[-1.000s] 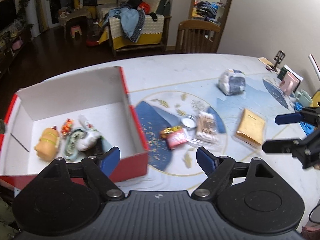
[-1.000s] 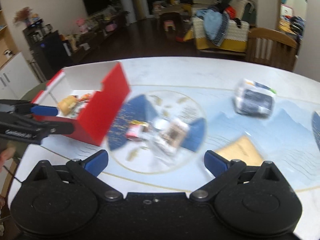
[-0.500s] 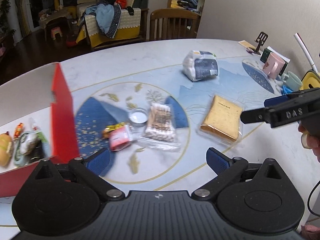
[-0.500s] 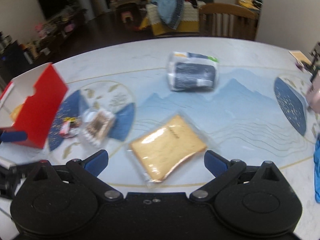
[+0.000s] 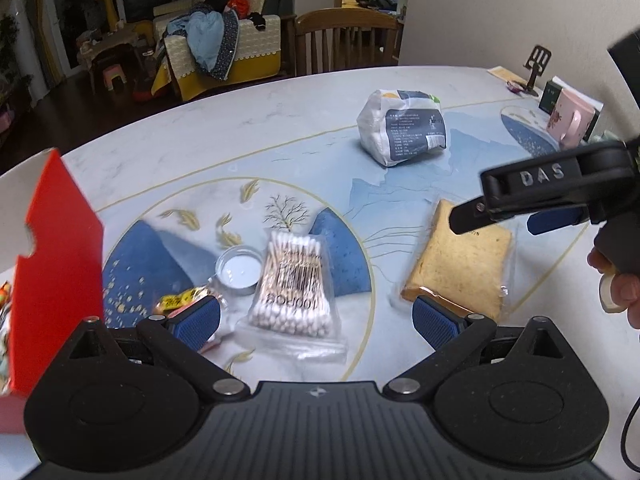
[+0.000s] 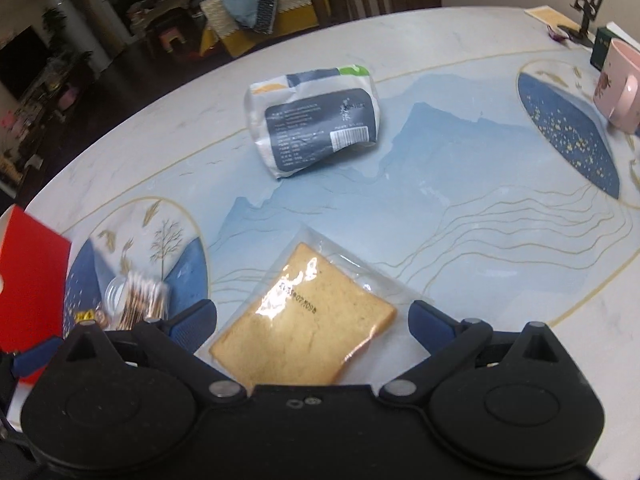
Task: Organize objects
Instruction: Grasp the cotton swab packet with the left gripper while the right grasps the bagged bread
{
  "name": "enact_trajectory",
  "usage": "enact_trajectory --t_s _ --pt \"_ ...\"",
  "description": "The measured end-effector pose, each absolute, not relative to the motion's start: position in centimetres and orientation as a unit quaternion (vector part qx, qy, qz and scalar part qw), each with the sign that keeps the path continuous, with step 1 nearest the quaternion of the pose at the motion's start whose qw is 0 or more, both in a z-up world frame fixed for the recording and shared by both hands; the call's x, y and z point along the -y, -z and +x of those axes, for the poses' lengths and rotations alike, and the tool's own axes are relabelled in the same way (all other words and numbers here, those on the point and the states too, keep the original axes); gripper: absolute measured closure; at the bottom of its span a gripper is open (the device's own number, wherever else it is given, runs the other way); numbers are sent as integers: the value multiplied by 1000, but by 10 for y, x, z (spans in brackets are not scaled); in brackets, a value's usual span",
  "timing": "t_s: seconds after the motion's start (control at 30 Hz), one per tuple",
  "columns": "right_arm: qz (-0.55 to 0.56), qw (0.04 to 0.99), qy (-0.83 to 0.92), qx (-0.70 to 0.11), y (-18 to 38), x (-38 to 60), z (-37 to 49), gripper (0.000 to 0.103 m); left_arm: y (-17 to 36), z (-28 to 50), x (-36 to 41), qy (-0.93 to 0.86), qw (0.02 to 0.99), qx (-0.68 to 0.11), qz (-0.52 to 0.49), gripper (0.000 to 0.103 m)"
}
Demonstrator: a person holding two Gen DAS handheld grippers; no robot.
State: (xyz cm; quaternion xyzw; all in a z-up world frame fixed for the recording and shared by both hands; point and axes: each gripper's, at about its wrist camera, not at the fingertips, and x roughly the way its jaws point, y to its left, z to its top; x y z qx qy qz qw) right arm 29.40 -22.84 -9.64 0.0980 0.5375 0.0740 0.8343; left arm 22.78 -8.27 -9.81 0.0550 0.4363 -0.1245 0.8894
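Before you lies a round marble-patterned table (image 5: 248, 128) with blue and gold artwork. At its left edge stands a red cardboard box (image 5: 56, 280), cut off by the frame, its contents barely visible. A white and navy plastic-wrapped pack (image 6: 316, 120) rests near the table's middle. Your right gripper (image 6: 312, 326) is spread wide above a slice of toast in clear wrapping (image 6: 304, 328), not touching it; the slice's near edge is hidden. Your left gripper (image 5: 316, 320), its jaws just opened fully and empty, hovers over a clear bag of cotton swabs (image 5: 292, 284). Beside the bag sit a small round tin (image 5: 238, 270) and a yellow-red snack packet (image 5: 180, 302), partly hidden by a fingertip.
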Motion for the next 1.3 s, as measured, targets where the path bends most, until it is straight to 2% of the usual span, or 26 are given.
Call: enact_trajectory --t_s 0.27,0.73,1.3 --pt "121 825 -40 -550 108 223 306 1 117 247 91 116 883 -450 64 0" --pt "-19 835 -67 -546 116 196 302 1 140 257 99 118 870 -473 70 0" --pt "-100 836 -146 -520 113 250 285 2 144 253 111 131 866 -480 49 0"
